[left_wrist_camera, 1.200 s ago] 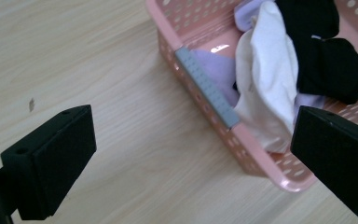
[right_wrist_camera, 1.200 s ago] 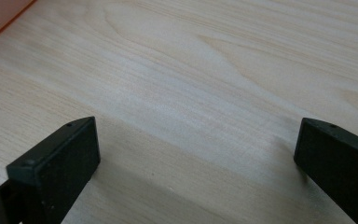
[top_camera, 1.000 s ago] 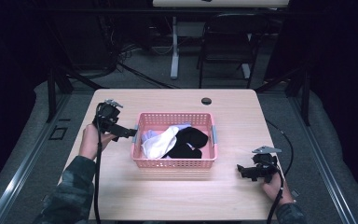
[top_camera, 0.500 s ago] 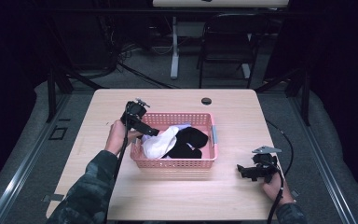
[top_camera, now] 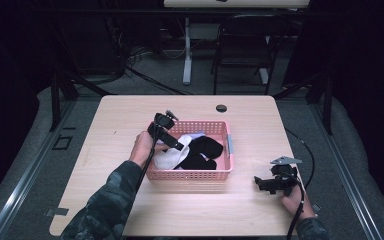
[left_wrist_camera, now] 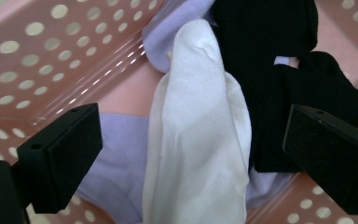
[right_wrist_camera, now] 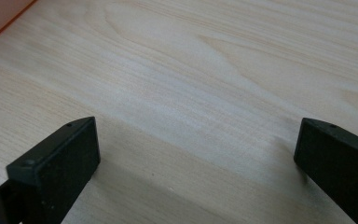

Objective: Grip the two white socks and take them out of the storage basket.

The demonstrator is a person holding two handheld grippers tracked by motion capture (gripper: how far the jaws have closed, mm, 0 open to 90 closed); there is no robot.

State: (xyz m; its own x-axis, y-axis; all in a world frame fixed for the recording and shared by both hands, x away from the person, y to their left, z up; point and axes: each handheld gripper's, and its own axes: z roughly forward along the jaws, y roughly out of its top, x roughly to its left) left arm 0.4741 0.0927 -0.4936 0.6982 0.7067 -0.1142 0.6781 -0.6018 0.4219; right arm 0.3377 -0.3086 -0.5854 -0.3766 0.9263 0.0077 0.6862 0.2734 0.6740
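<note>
- In the high view our left hand-held gripper (top_camera: 180, 146) hung over the left half of the pink basket (top_camera: 228, 145) at frame centre, tilted down toward the lower right, into the pile of socks.
- In the left gripper view the white sock (left_wrist_camera: 200, 135) lay straight ahead, between the two jaws, neither pad touching it. Its long axis ran from the top of the frame to the bottom, so it lay across the line from jaw to jaw.
- Those jaws stood wide and had just begun to close a little, with the sock between them but nothing yet gripped.
- The black sock (left_wrist_camera: 270, 79) lay just to the right of the white one, touching it and close to the right jaw; lilac cloth (left_wrist_camera: 116, 154) lay under both, by the left jaw.
- We judged that the next move called for a short drop straight ahead, then a close across the white sock's width; the black sock could easily be pinched along with it.
- Our right hand-held gripper (top_camera: 261, 185) rested at the lower right of the high view, well apart from the basket, so the left was far nearer the socks.
- In the right gripper view its jaws stood wide over the bare counter (right_wrist_camera: 205, 93), holding nothing.
</note>
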